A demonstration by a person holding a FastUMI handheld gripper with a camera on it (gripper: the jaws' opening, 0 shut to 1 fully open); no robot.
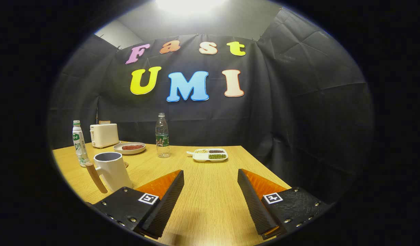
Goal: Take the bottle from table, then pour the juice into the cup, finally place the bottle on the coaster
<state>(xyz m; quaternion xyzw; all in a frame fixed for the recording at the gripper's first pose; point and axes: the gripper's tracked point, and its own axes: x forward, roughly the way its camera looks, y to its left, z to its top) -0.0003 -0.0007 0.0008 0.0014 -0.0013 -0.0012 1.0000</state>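
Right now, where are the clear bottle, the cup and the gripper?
Clear bottle [162, 136]: gripper view, on its label band.
Cup [112, 171]: gripper view, on its side wall.
Gripper [210, 176]: gripper view, bare table midway between its open fingertips.

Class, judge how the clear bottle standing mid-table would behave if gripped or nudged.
The clear bottle is tall and narrow, so probably tips easily. It looks thin-walled plastic, likely to flex when squeezed. The gripper is open, holding nothing.
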